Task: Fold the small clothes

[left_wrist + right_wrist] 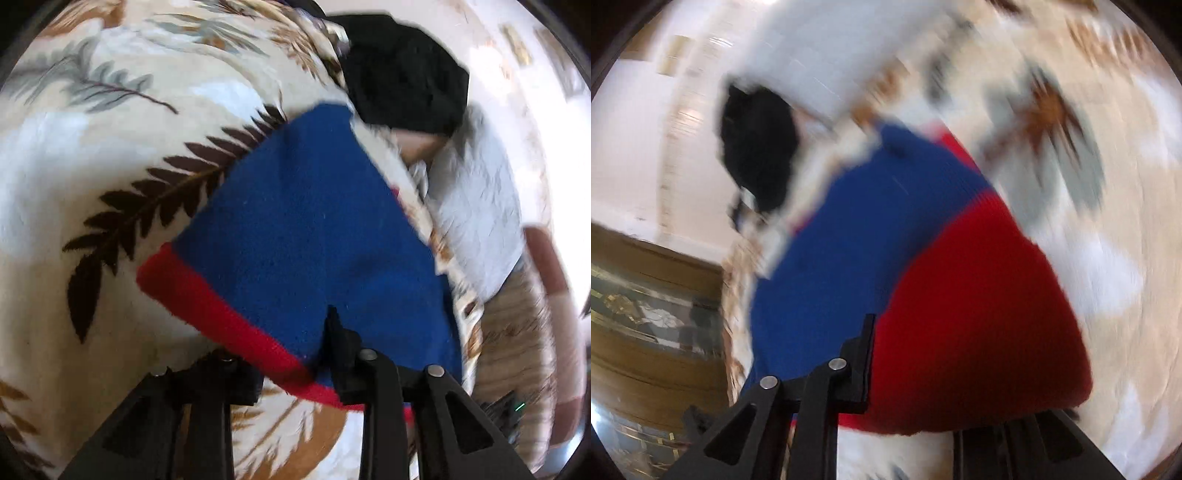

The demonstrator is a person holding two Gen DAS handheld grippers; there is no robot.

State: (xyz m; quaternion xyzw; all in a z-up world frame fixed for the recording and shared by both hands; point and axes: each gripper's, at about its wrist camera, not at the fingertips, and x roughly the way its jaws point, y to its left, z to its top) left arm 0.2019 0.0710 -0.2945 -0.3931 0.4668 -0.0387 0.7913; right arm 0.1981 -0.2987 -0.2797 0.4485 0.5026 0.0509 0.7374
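A blue knitted garment point(314, 221) with a red band point(207, 299) lies partly lifted on a leaf-patterned blanket point(110, 155). My left gripper point(284, 354) is shut on its near edge: the red band runs between the two black fingers, and the right finger point(340, 343) lies on top of the blue cloth. In the right wrist view the same garment point(857, 240) fills the middle, its red part point(979, 314) draped over my right gripper point(923, 369). That gripper is shut on the cloth. Only its left finger point(862, 354) shows; the red knit hides the other.
A black garment point(402, 74) point(757, 158) lies bunched beyond the blue one. Beside it is a pale grey-white cloth point(476, 206). The blanket's edge drops off to a wooden floor point(517, 314) and dark wooden furniture point(646, 295). Both views are motion-blurred.
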